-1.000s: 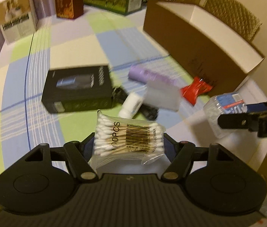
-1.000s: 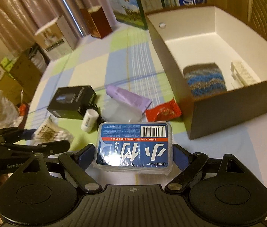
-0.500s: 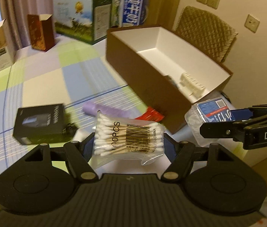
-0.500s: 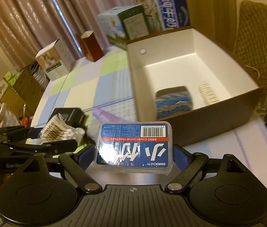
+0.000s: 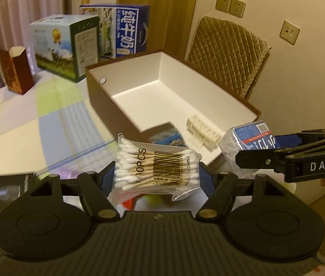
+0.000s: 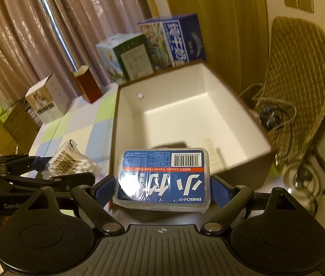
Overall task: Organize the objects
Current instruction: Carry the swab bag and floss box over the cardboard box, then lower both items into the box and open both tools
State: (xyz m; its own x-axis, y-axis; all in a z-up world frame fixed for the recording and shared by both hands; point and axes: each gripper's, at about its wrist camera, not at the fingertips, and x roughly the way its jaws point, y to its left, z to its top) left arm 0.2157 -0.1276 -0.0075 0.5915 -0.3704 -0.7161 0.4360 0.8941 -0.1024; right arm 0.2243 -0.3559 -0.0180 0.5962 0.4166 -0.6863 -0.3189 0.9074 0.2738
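Observation:
My left gripper is shut on a clear bag of cotton swabs, held in the air near the front corner of the open brown box with a white inside. My right gripper is shut on a blue dental floss pick box, held just before the brown box's near wall. Each gripper shows in the other's view: the right one with the floss box, the left one with the swab bag. Inside the brown box lie a blue knitted item and a white ridged piece.
A black box lies on the checked tablecloth at the left. Cartons stand at the table's back: green-white, blue milk, dark red. A quilted chair stands behind the brown box.
Both grippers have risen and moved toward the brown box with their loads. The box's inside now fills the middle of both views; the table items have dropped low.

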